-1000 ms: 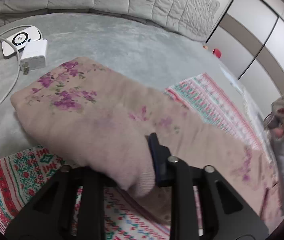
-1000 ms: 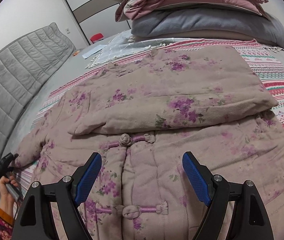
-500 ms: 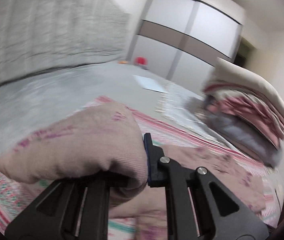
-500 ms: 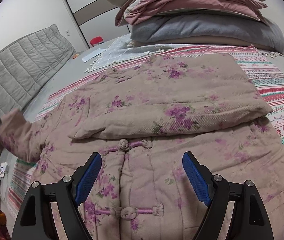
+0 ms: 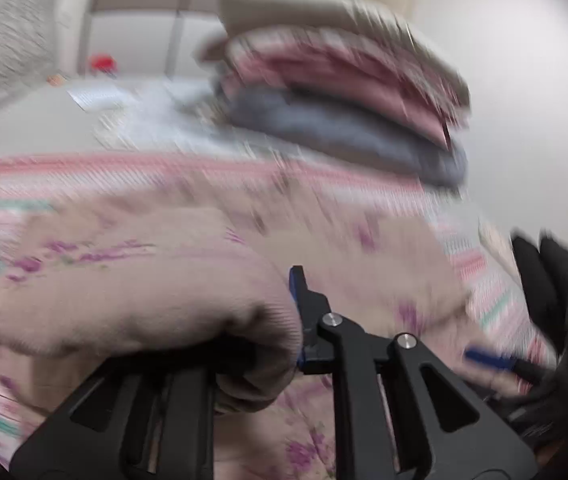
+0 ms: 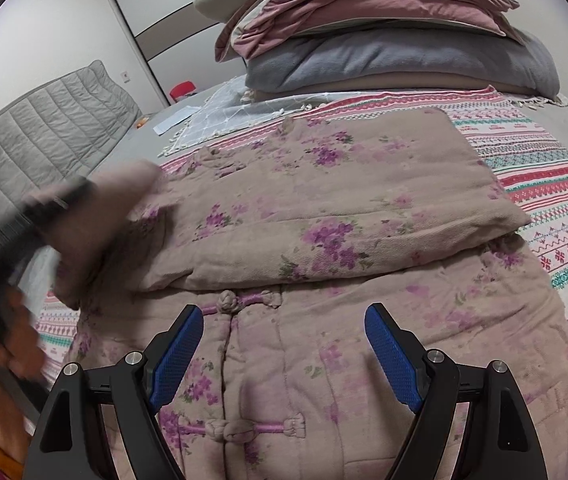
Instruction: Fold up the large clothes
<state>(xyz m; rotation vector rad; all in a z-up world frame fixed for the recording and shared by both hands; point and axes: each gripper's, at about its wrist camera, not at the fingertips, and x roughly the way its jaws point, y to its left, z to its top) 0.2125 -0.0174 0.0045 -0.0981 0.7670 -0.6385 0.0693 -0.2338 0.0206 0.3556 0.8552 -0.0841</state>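
Note:
A padded pinkish-beige jacket [image 6: 324, 216] with purple flowers and knot buttons lies on the bed, one sleeve folded flat across its chest. My left gripper [image 5: 284, 320] is shut on the cuff of the other sleeve [image 5: 163, 300] and holds it raised above the jacket; that view is motion-blurred. In the right wrist view the lifted sleeve [image 6: 95, 216] shows at the left, blurred, over the jacket's shoulder. My right gripper [image 6: 284, 352] is open and empty, hovering above the jacket's button front [image 6: 235, 300].
A striped patterned blanket [image 6: 544, 184] covers the bed under the jacket. A stack of folded quilts and pillows [image 6: 384, 40] stands at the far side. A grey quilted headboard [image 6: 43, 128] is at the left. Wardrobe doors stand behind.
My left gripper has lifted the sleeve off the bed and swung it towards the jacket's body. The right gripper has stayed open in almost the same place.

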